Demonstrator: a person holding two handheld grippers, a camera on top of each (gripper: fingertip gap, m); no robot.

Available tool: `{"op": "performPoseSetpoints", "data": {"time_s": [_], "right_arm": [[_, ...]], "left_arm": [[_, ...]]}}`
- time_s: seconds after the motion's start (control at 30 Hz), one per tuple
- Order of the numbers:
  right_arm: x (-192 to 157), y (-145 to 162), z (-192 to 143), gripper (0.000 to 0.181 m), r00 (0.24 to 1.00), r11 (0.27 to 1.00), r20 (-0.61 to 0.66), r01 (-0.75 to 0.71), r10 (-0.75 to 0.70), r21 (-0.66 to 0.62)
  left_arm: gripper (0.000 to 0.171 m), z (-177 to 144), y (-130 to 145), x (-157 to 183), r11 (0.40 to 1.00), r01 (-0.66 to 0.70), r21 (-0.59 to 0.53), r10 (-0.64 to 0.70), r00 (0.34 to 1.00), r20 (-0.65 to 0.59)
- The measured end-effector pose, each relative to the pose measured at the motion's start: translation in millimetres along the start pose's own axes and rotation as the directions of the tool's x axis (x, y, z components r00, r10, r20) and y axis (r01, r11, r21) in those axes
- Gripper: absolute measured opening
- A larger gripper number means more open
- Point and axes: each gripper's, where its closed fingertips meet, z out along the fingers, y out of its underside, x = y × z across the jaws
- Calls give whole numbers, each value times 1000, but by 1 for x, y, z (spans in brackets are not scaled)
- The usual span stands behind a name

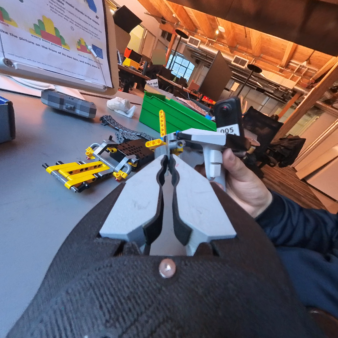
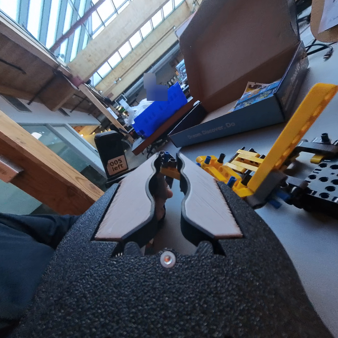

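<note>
The left gripper point(image 1: 169, 159) pinches a small grey-and-yellow toy assembly point(image 1: 164, 142) above the surface point(image 1: 36, 182). The right gripper point(image 2: 169, 161) clamps what looks like its black-and-blue pin end point(image 2: 167, 161). Hold both steady and aligned.

Printed writing shows on the instruction sheet point(image 1: 53, 34), a camera's white tag point(image 1: 227, 130), and the box point(image 2: 228, 126).
</note>
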Motion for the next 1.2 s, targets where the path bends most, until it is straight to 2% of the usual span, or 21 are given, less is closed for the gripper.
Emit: {"op": "performPoseSetpoints", "data": {"time_s": [0.13, 0.2, 0.3, 0.43, 0.63, 0.7, 0.8, 0.9, 1.0, 1.1, 1.2], "right_arm": [[1, 0, 2, 11, 998, 999, 30, -48, 47, 23], [-1, 3, 1, 3, 998, 999, 48, -52, 52, 14], [-1, 2, 0, 1, 997, 998, 58, -52, 50, 34], [-5, -6, -1, 1, 990, 994, 114, -91, 84, 53], [-10, -12, -2, 2, 937, 965, 252, -260, 242, 39], [-5, -10, -1, 1, 946, 965, 220, -257, 240, 50], [-8, -22, 2, 0, 970, 968, 157, -208, 186, 142], [-11, -34, 12, 0, 973, 964, 147, -202, 178, 172], [-8, -34, 23, 0, 975, 965, 129, -200, 179, 169], [-6, -34, 27, 0, 976, 964, 125, -199, 179, 178], [-6, -36, 31, 0, 977, 964, 121, -195, 175, 182]], "left_arm": [[0, 0, 0, -2, 1000, 30, 8, -30, 1000, 1], [2, 2, 2, -2, 999, 42, -17, -42, 999, -14], [2, 4, 2, 0, 999, 6, -41, -8, 998, -58], [2, 7, -7, 2, 1000, 1, 9, -1, 997, -73], [5, 8, -14, 9, 999, 0, -41, -9, 975, -221], [3, 8, -9, 2, 997, -31, -74, 18, 986, -165], [2, 8, -19, 5, 999, -26, 34, 29, 995, -91], [2, 4, -30, 3, 994, -34, 101, 39, 998, -49], [2, 0, -32, -7, 993, -18, 115, 21, 999, -24], [2, -2, -31, -9, 989, -95, 111, 91, 995, 44], [3, -4, -32, -10, 986, -117, 121, 109, 992, 68]]}}
